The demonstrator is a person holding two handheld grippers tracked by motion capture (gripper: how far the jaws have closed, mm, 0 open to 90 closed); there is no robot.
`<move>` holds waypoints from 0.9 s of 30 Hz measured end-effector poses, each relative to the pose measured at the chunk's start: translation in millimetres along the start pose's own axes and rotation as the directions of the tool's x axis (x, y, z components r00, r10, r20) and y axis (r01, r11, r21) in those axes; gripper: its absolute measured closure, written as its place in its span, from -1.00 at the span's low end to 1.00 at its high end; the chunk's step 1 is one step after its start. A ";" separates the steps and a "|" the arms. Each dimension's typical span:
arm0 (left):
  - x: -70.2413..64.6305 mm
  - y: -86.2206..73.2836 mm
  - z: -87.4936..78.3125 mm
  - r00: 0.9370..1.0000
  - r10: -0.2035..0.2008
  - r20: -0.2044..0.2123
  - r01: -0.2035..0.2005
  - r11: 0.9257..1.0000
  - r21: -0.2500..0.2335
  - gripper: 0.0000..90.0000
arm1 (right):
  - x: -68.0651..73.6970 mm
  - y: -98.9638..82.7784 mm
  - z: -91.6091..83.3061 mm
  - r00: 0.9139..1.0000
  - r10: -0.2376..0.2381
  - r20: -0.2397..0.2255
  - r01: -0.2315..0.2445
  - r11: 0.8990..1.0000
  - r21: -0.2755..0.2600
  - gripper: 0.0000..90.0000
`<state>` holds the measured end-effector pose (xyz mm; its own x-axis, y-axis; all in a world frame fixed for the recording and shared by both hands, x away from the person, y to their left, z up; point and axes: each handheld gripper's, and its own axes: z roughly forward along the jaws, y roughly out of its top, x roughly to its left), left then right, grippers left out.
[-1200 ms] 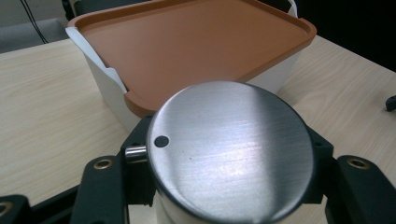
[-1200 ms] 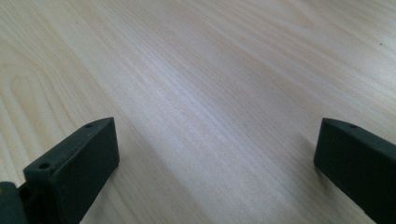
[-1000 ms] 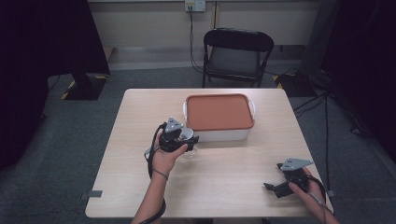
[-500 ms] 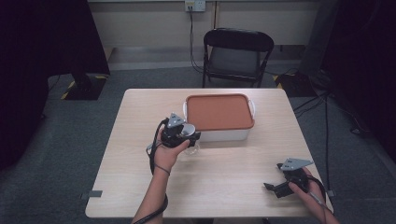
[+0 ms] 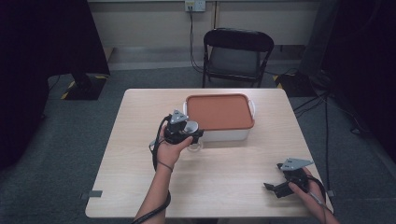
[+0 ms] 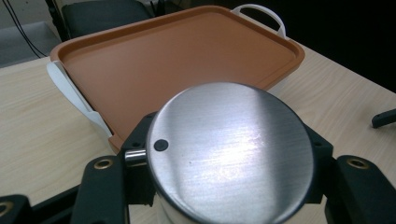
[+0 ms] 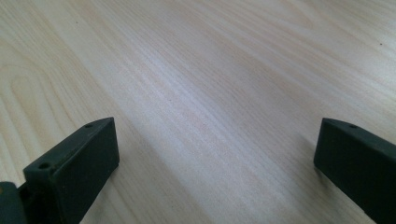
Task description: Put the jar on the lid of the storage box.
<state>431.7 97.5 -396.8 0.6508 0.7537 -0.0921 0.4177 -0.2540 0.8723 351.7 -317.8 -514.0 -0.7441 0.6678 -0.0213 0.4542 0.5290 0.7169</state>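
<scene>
— While your left hand (image 5: 169,148) hovers over the middle of the table (image 5: 140,116), what is your left gripper (image 5: 187,134) carrying?

— Your left gripper is clamped on a round steel container (image 6: 231,151). From the left gripper view you look straight down on its brushed metal top, which has one small dark dot near the rim, and the black jaws press against it from both sides. In the high view the piece shows as a pale round shape at the tip of your gripper, just beside the near left corner of the box.

— And the box?

— You have a white box (image 5: 224,135) with an orange lid (image 5: 218,111) sitting on the far half of the table, the lid on it. White handles (image 6: 259,11) stick out at its ends. In the left gripper view the lid lies right behind the steel container, which is held just short of the lid's near edge.

— What about your right side?

— Your right hand (image 5: 306,189) rests at the near right corner of the table, well apart from the box. Your right gripper (image 5: 275,187) has its jaws spread wide with nothing between them; the right gripper view looks down on bare pale wood grain between the two black jaws. A black folding chair (image 5: 238,53) stands beyond the table's far edge.
</scene>
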 end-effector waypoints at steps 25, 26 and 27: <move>-3.4 30.0 0.1 1.000 0.010 0.011 -0.009 1.000 -0.024 -0.13 | 0.0 0.0 0.0 1.000 0.000 0.000 0.000 1.000 0.000 -1.00; -3.5 31.1 0.3 1.000 0.008 0.011 -0.008 1.000 -0.025 -0.13 | 0.0 0.0 0.0 1.000 0.000 0.000 0.000 1.000 0.000 -1.00; -3.6 32.4 0.6 1.000 0.009 0.009 -0.009 1.000 -0.022 -0.12 | 0.0 0.0 0.0 1.000 0.000 0.000 0.000 1.000 0.000 -1.00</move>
<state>443.3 86.2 -368.5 0.6605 0.7456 -0.0884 0.3978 -0.2476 0.8835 351.7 -317.8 -514.0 -0.7439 0.6680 -0.0212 0.4545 0.5289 0.7168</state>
